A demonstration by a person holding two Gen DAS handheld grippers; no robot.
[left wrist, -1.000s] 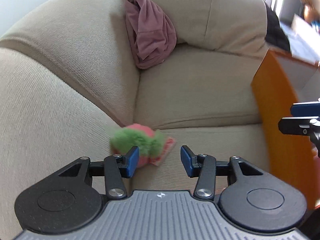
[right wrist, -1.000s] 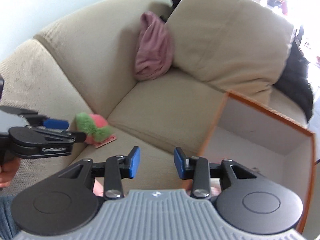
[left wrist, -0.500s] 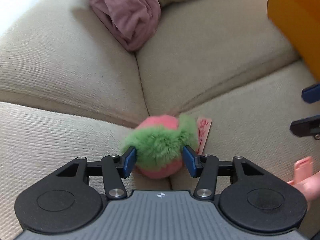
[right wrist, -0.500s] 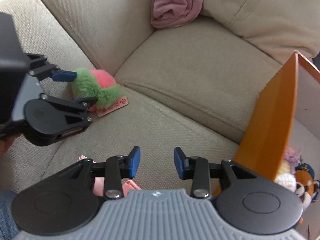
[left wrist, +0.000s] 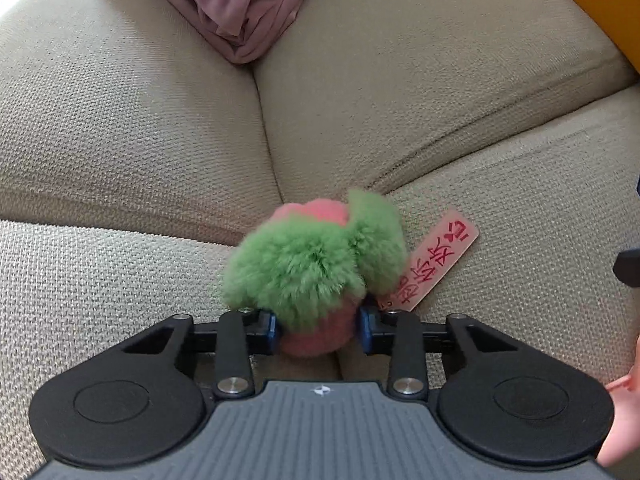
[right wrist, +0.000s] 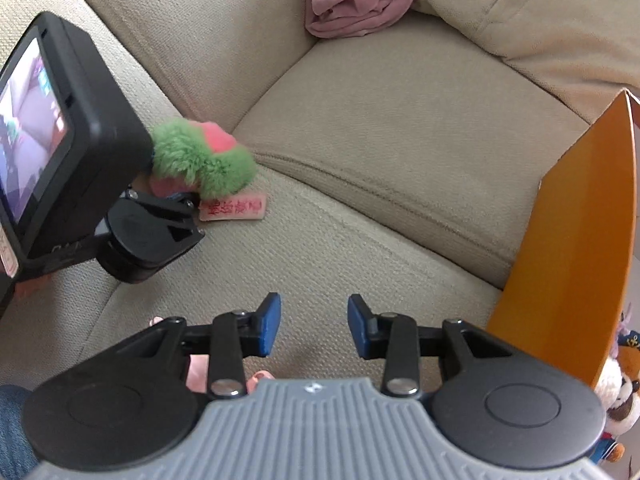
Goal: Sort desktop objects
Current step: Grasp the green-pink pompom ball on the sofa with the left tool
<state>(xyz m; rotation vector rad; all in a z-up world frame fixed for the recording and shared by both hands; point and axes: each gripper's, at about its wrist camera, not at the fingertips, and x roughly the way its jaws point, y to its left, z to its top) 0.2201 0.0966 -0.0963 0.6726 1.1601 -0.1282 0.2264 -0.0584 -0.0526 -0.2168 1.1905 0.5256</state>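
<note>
The plush toy (left wrist: 316,276) is seen directly ahead of the left gripper (left wrist: 319,330), sat between its two blue pads, w/ the pink base low in the gap and the green fluff spilling up and over the fingertips (left wrist: 271,330); the jaws are closing on it and both pads look pressed into the pink base, so a grip is judged nearly or just made; the toy is roundish, no clear long axis, but its pink tag (left wrist: 438,258) is trailed off to the right, lying flat on the sofa (left wrist: 120,280); the toy rests on the seat cushion just in front of the crease where seat meets armrest. The right gripper (right wrist: 313,326) is held well apart from the toy, which lies up and to the left in its view; its jaws are partly open, nothing is held between them, only bare cushion is seen in the gap; so the left hand is clearly the nearer one, and the pick is judged to be its job. Farther off on the right, the orange box (right wrist: 580,240) is stood on the sofa, other soft toys (right wrist: 618,392) being glimpsed at its lower edge; it is judged the likely drop spot, across to the right of the left gripper. Farthest back, a mauve cloth (left wrist: 240,8) is bunched in the sofa corner, untouched.
</note>
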